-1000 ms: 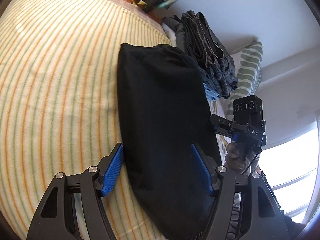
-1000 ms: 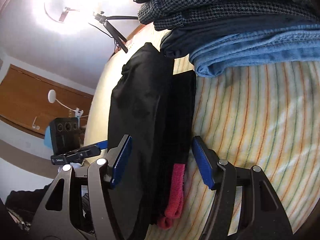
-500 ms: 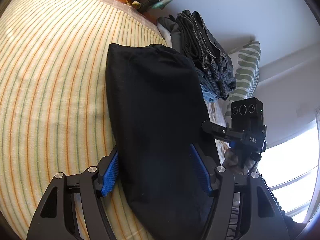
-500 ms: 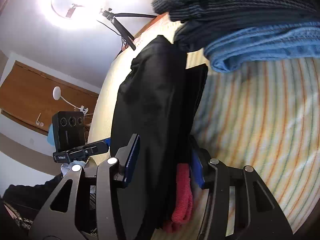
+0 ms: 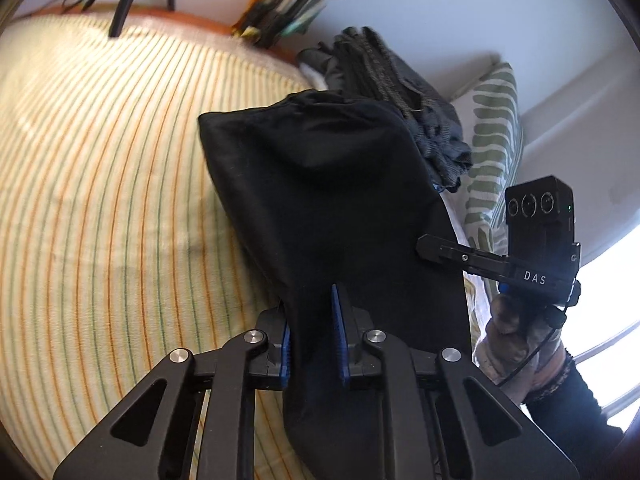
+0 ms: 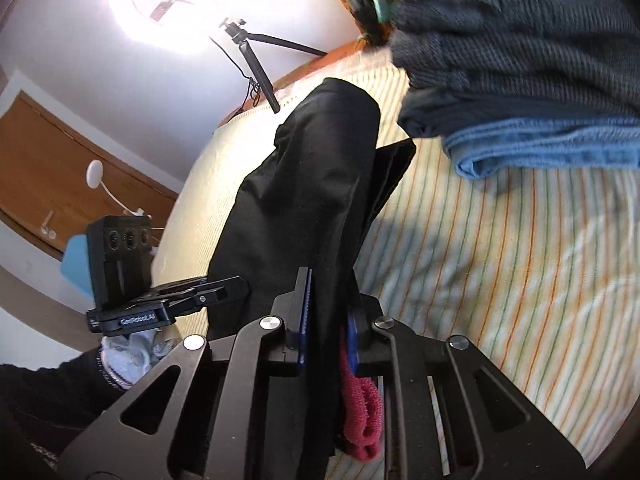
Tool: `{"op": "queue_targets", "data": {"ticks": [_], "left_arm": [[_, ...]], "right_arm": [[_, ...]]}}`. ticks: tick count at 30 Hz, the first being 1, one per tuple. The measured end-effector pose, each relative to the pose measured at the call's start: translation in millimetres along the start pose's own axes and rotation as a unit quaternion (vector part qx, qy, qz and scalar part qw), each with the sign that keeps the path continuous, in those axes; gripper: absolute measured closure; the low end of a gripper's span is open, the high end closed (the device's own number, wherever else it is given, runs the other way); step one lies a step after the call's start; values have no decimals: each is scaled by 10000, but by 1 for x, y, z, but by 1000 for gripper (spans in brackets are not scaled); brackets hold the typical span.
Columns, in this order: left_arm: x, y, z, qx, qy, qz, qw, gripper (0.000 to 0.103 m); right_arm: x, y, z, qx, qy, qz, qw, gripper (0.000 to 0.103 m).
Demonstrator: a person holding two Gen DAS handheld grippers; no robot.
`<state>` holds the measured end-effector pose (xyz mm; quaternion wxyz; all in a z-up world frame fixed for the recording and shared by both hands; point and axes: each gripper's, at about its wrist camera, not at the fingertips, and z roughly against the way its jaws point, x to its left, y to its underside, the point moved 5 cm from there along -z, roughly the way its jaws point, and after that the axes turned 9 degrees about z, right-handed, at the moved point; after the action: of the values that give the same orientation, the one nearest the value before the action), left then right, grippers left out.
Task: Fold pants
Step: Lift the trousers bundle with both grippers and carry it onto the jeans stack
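Observation:
The folded black pants (image 5: 332, 200) lie on the striped bed sheet (image 5: 100, 168) and reach toward the stack at the back. My left gripper (image 5: 311, 332) is shut on their near left edge. My right gripper (image 6: 326, 316) is shut on their opposite edge (image 6: 304, 200), pinching black cloth with a red waistband piece (image 6: 360, 412) hanging below the jaws. The right gripper also shows in the left wrist view (image 5: 500, 264), and the left gripper shows in the right wrist view (image 6: 168, 304). The pants look partly lifted off the sheet.
A stack of folded clothes (image 6: 520, 80), grey on top and blue denim below, sits at the back beside the pants. A green-patterned pillow (image 5: 492, 152) lies behind it. A tripod (image 6: 256, 60) stands past the bed's far edge.
Both grippers were open around the pants' edges; both have closed on the cloth. The near part of the pants has bunched and risen, and the views have shifted upward.

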<state>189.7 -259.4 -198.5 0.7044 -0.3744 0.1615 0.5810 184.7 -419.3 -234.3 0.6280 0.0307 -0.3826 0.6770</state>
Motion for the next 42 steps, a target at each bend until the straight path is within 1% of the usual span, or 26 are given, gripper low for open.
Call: {"op": "queue_targets", "data": {"ticks": [5, 13, 22, 27, 34, 42], "left_arm": [[-15, 3, 12, -142, -71, -299, 9994, 91], [-38, 5, 35, -464, -161, -755, 9959, 91], [-70, -1, 50, -746, -211, -1303, 9884, 91], [-87, -6, 55, -859, -174, -1592, 9833, 91], [-110, -21, 55, -955, -50, -1865, 9778, 91], [-151, -54, 40, -1115, 164, -2064, 9720, 91]], "right_arm": [[19, 0, 14, -129, 236, 158, 9995, 88], [48, 5, 41, -363, 365, 268, 9983, 89], [74, 4, 71, -754, 527, 351, 9951, 89], [85, -2, 89, -926, 717, 474, 9920, 89], [87, -16, 112, -1179, 876, 546, 9876, 89], [70, -49, 150, -1540, 1096, 573, 9803, 90]]}}
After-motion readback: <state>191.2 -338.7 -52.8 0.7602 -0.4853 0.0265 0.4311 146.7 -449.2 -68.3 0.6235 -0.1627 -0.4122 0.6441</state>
